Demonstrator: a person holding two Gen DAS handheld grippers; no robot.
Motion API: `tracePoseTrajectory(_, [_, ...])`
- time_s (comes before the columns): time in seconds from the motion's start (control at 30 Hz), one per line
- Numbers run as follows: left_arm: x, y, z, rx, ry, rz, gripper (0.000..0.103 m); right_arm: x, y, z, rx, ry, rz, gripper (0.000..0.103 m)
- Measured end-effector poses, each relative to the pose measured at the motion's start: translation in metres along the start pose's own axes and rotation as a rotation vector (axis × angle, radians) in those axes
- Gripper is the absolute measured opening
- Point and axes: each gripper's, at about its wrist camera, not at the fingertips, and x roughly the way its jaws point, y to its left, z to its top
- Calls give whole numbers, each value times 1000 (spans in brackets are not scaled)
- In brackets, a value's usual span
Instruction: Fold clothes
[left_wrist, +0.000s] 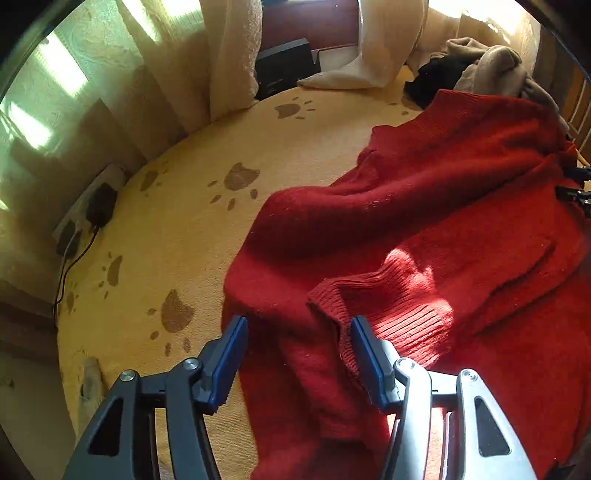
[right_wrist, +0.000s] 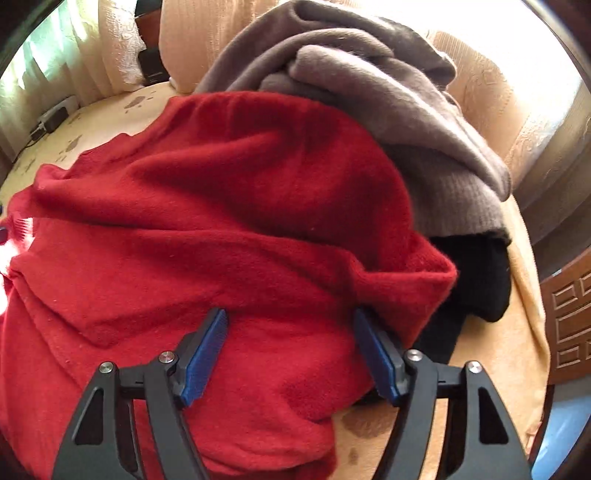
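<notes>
A red knitted sweater (left_wrist: 424, 221) lies rumpled on a yellow cover with brown paw prints (left_wrist: 166, 240). One sleeve is folded across the body, and its ribbed cuff (left_wrist: 399, 306) lies in a patch of sunlight. My left gripper (left_wrist: 298, 323) hangs open over the sweater's left edge, its right finger beside the cuff and the pads clear of the cloth. In the right wrist view the sweater (right_wrist: 221, 203) fills the middle. My right gripper (right_wrist: 290, 314) is open above its right side, with a raised fold (right_wrist: 417, 280) by the right finger.
A grey-brown garment (right_wrist: 369, 92) is heaped behind the sweater, with a black garment (right_wrist: 476, 280) beneath it. Cream curtains (left_wrist: 229, 55) hang along the far side. A power strip with plugged chargers (left_wrist: 92, 206) lies at the left edge. A carved wooden panel (right_wrist: 569, 325) stands right.
</notes>
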Motion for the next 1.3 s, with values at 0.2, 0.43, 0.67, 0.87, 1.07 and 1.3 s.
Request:
tracePoseTrajectory(0.2, [-26, -14, 2, -33, -94, -53, 60, -9, 5, 4, -31, -10, 2, 76])
tracePoseTrajectory(0.43, [7, -72, 9, 86, -40, -66, 67, -37, 9, 5, -23, -51, 48, 79])
tracePoseTrajectory(0.67, [30, -58, 2, -92, -28, -119, 81, -11, 21, -1, -86, 68, 14, 83])
tracePoseTrajectory(0.87, [27, -62, 4, -118, -14, -93, 81, -10, 24, 14, -81, 90, 12, 85])
tracePoseTrajectory(1.07, [0, -71, 3, -140, -47, -71, 81, -34, 28, 23, -74, 53, 39, 86])
tracePoseTrajectory(1.3, [-29, -110, -14, -100, -61, -102, 81, -61, 34, 28, -83, 24, 105, 86])
